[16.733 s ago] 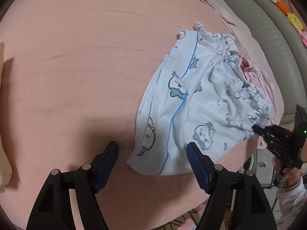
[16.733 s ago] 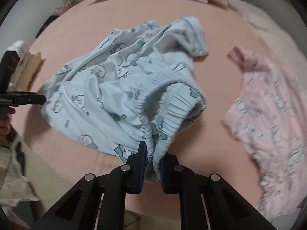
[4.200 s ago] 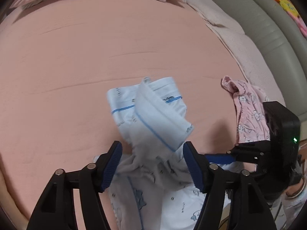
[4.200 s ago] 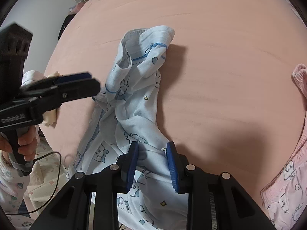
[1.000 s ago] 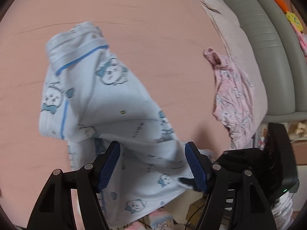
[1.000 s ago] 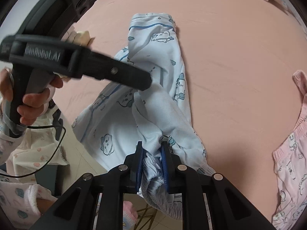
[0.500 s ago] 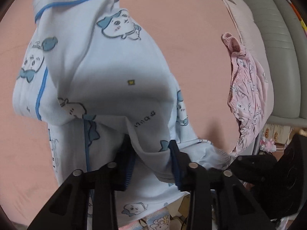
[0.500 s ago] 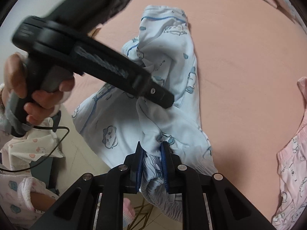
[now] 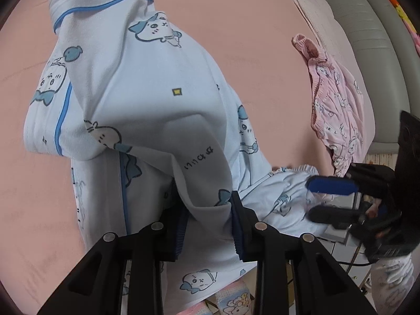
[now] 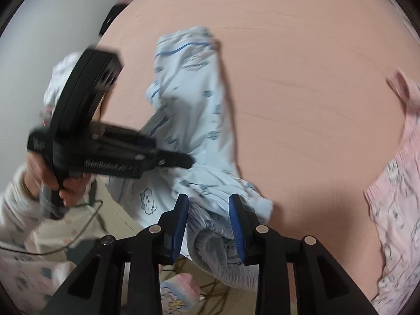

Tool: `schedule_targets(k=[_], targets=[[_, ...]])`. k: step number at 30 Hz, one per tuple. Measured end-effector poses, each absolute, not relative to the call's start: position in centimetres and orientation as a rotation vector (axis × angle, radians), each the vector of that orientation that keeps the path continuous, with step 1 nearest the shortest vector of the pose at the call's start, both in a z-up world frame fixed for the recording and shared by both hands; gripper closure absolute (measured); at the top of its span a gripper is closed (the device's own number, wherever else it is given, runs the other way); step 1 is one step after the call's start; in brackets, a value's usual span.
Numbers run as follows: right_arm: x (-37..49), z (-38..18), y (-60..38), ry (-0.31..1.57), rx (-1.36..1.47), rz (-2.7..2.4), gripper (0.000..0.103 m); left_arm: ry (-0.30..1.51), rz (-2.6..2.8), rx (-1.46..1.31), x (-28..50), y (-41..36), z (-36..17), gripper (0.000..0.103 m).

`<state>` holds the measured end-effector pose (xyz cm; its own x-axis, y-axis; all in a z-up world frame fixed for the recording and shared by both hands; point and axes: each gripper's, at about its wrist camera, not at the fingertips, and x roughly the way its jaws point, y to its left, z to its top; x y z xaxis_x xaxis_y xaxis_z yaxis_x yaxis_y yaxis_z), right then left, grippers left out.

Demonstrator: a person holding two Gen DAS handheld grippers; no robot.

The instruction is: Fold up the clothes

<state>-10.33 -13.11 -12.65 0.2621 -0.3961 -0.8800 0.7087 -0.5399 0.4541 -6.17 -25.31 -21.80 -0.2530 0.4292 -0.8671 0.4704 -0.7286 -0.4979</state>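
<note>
The light blue pyjama bottoms (image 9: 157,92) with cartoon prints and blue piping hang half lifted over the pink bed (image 9: 236,13). My left gripper (image 9: 207,210) is shut on a bunched fold of them. In the right wrist view it (image 10: 190,160) shows side-on with its tips pinched into the cloth (image 10: 199,110). My right gripper (image 10: 208,220) stands open, and the ruffled elastic waistband (image 10: 210,241) lies loose between its blue pads. In the left wrist view its two fingers (image 9: 330,185) are spread apart beside the waistband. This frame is motion-blurred.
Pink printed pyjama bottoms (image 9: 338,110) lie on the bed to the right (image 10: 393,210). A grey padded headboard (image 9: 372,39) runs along the far right. A hand (image 10: 71,186) holds the left gripper past the bed's near edge, above the floor.
The left gripper has closed on a fold of the blue bottoms and lifted it. The right gripper's jaws have spread apart, letting go of the waistband.
</note>
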Motion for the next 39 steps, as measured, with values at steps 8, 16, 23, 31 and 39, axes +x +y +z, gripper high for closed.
schedule_targets(k=[8,16,23,31,39], targets=[[-12.9,-12.7,-11.7,0.148,1.676,-1.475,0.071,1.081,-2.185,1.933,-6.2,-24.9,-21.7,0.076],[-14.9,-13.3,-9.3,0.030,1.769,-1.515,0.060,1.002,-2.182,1.957,-5.9,-24.3,-21.5,0.076],[-12.0,-13.4,-10.7,0.087,1.726,-1.458,0.060,0.998,-2.175,1.959,-6.0,-24.3,-21.5,0.076],[-10.7,-13.9,-13.1,0.178,1.656,-1.464,0.060,0.998,-2.176,1.960,-6.0,-24.2,-21.5,0.076],[-10.2,-14.5,-13.5,0.201,1.654,-1.498,0.084,1.013,-2.176,1.969,-6.0,-24.4,-21.5,0.076]])
